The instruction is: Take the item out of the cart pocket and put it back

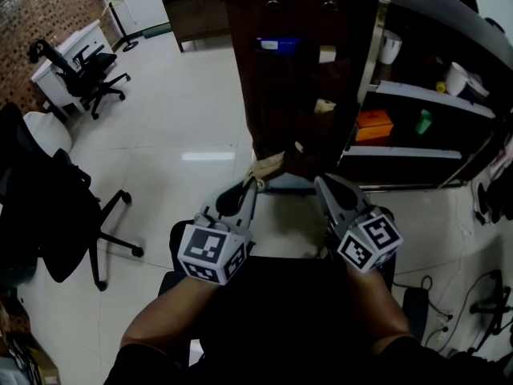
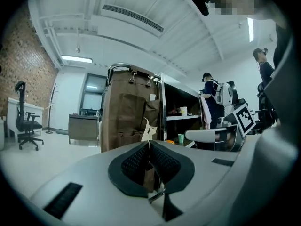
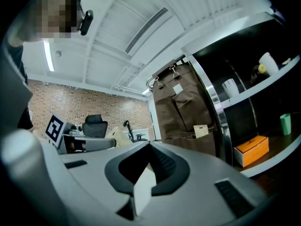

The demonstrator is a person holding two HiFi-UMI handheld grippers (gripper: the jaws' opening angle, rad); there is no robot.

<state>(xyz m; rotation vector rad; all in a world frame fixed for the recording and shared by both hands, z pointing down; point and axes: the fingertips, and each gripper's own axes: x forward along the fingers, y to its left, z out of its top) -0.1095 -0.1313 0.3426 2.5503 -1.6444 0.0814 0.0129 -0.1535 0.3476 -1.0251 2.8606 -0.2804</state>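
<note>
1. The taking-out step looks finished. The left gripper [image 1: 250, 184] has its fingers pressed together on a thin tan item [image 1: 268, 165], which is held in the air just in front of the brown pocket organizer [image 1: 272, 95] hanging on the side of the cart [image 1: 370, 62].
2. In the right gripper view, the fingers of the right gripper [image 1: 321, 184] pinch a pale card [image 3: 143, 189]. The head view does not show this card clearly.
3. I judge that the next step is to put the tan item back. This calls for bringing it up to the open top of a pocket, edge first, sliding it down inside, and only then spreading the fingers.
4. Counted: two grippers, one organizer, one cart. Three things stand in the pockets, one blue piece [image 1: 276, 44] and two pale pieces [image 1: 326, 53] [image 1: 325, 105]. On the cart shelves I see one orange box [image 1: 373, 124] and one green cup [image 1: 423, 121].
</note>
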